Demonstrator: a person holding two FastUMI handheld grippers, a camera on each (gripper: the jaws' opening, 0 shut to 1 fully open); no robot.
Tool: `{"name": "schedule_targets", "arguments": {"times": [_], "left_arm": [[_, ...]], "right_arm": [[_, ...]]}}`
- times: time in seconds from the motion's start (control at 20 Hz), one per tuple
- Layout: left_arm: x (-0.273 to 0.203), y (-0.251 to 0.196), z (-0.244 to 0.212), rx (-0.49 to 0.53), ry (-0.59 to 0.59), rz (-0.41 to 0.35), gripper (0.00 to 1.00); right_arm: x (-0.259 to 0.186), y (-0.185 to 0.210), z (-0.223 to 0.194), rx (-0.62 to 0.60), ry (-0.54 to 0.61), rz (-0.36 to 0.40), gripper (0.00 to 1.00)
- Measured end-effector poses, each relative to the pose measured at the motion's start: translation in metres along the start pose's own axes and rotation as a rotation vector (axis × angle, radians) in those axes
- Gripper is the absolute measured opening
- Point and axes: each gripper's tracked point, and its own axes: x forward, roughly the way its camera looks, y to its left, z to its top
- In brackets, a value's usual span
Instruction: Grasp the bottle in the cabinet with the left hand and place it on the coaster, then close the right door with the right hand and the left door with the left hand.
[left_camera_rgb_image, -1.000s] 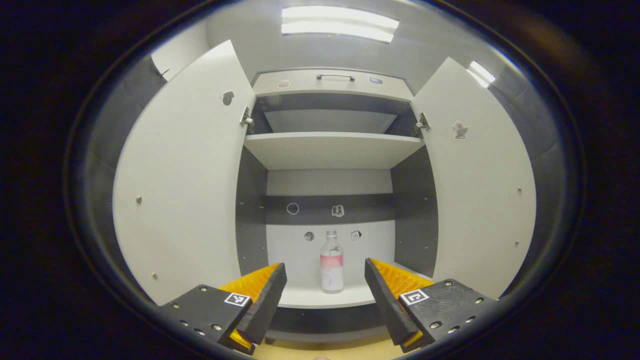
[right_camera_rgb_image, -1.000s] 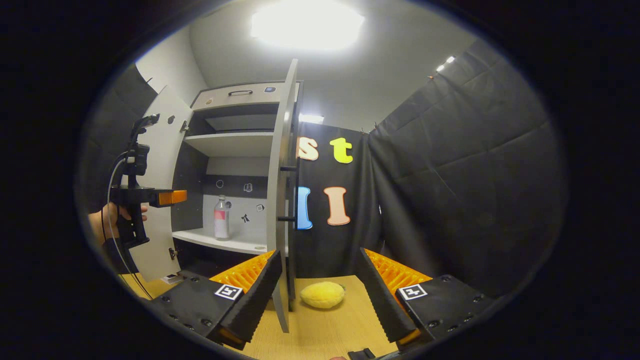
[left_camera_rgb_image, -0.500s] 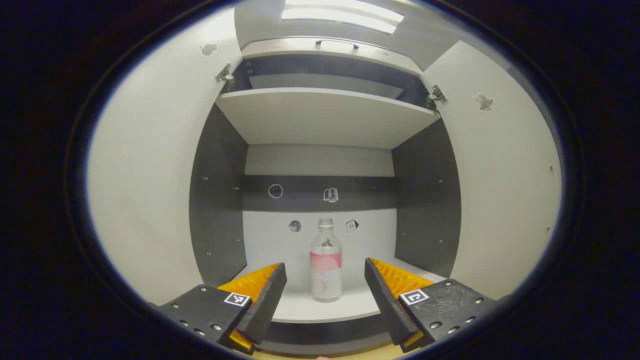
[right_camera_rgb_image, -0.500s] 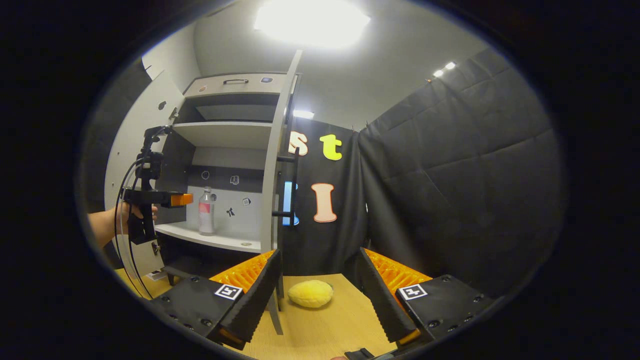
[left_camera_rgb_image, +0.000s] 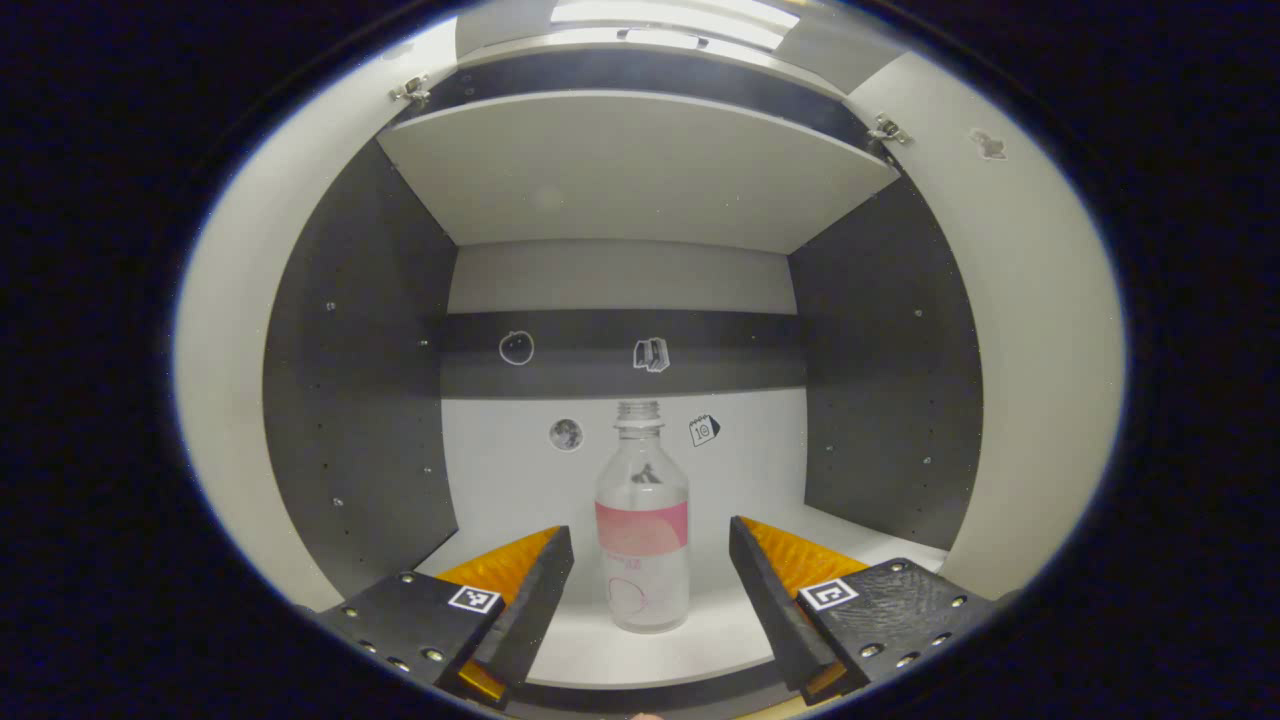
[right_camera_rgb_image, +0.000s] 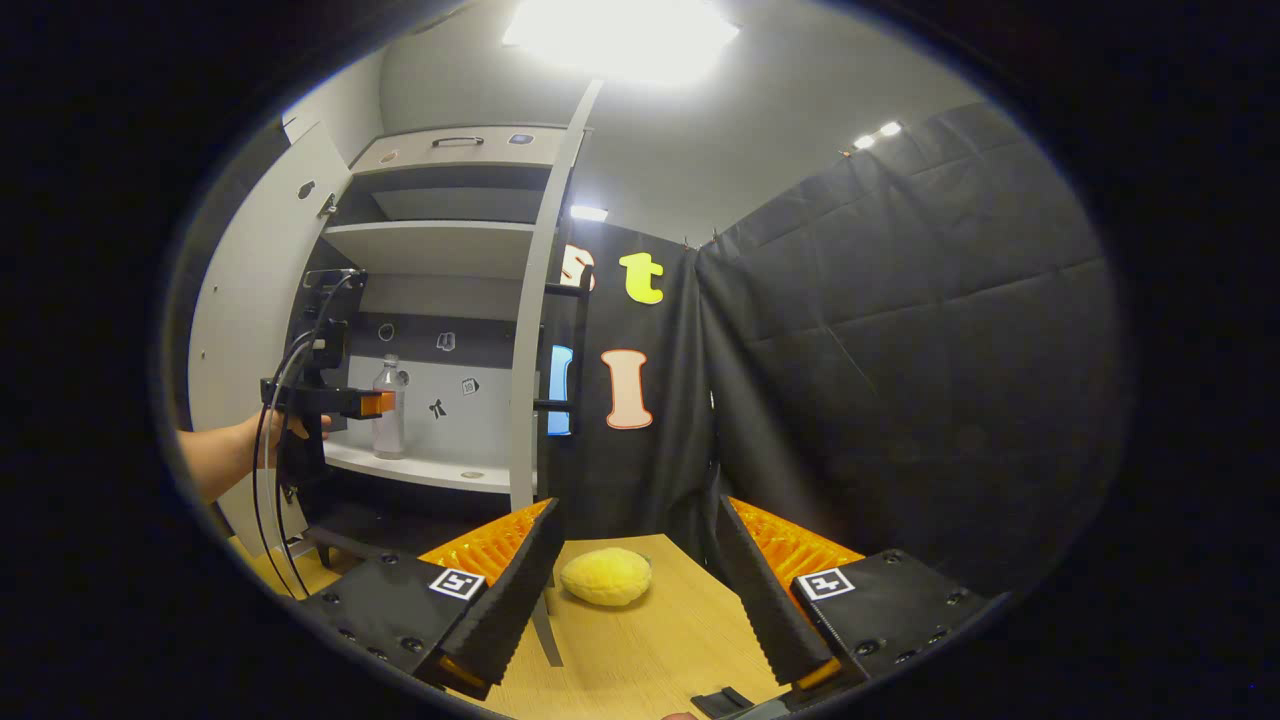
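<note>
Stickers (left_camera_rgb_image: 651, 354) dot the cabinet's back wall beyond the bottle (left_camera_rgb_image: 642, 540), which stands upright on the lower shelf (left_camera_rgb_image: 700, 640), just ahead between the left gripper (left_camera_rgb_image: 650, 600) fingers, spread wide and untouching. Right gripper (right_camera_rgb_image: 640, 590) hangs level over the table (right_camera_rgb_image: 640, 650), fingers parted, yellow plush (right_camera_rgb_image: 606, 577) between them, right door (right_camera_rgb_image: 540, 300) ahead-left.

Bottle (left_camera_rgb_image: 642, 540) on cabinet shelf (left_camera_rgb_image: 700, 645), between open doors

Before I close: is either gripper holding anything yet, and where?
Nothing held. The left gripper is open, the bottle between its fingers untouched; the right gripper is open.
</note>
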Motion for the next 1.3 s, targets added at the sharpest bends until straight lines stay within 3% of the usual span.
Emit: {"name": "schedule_targets", "arguments": {"times": [0.45,0.5,0.55,0.65,0.75,0.8,1.15,1.2,1.3], "left_arm": [[0.045,0.005,-0.031,0.008,0.075,0.015,0.93],[0.049,0.006,-0.033,0.015,0.084,0.018,0.99],[0.05,0.006,-0.035,0.014,0.085,0.01,0.98],[0.051,0.005,-0.036,0.009,0.089,0.01,0.72],[0.048,0.005,-0.033,0.007,0.093,0.008,0.76],[0.046,0.004,-0.029,0.004,0.088,0.008,0.72],[-0.006,0.005,0.015,0.004,0.009,0.021,0.72],[-0.014,0.004,0.019,0.004,0.002,0.021,0.79],[-0.031,0.0,0.027,0.001,-0.009,0.022,0.79]], "right_arm": [[0.002,0.006,-0.005,-0.01,0.027,-0.002,0.98],[0.001,0.006,-0.005,-0.011,0.029,-0.002,0.98],[0.002,0.005,-0.005,-0.01,0.028,-0.001,0.98],[0.0,0.006,-0.005,-0.003,0.027,0.006,0.96],[-0.002,0.007,-0.005,-0.002,0.026,0.016,0.97],[-0.003,0.007,-0.003,-0.001,0.025,0.022,0.98],[-0.015,0.001,-0.001,0.024,0.013,0.067,0.97],[-0.017,0.001,0.0,0.029,0.013,0.076,0.97],[-0.021,-0.001,0.001,0.036,0.012,0.094,0.97]]}}
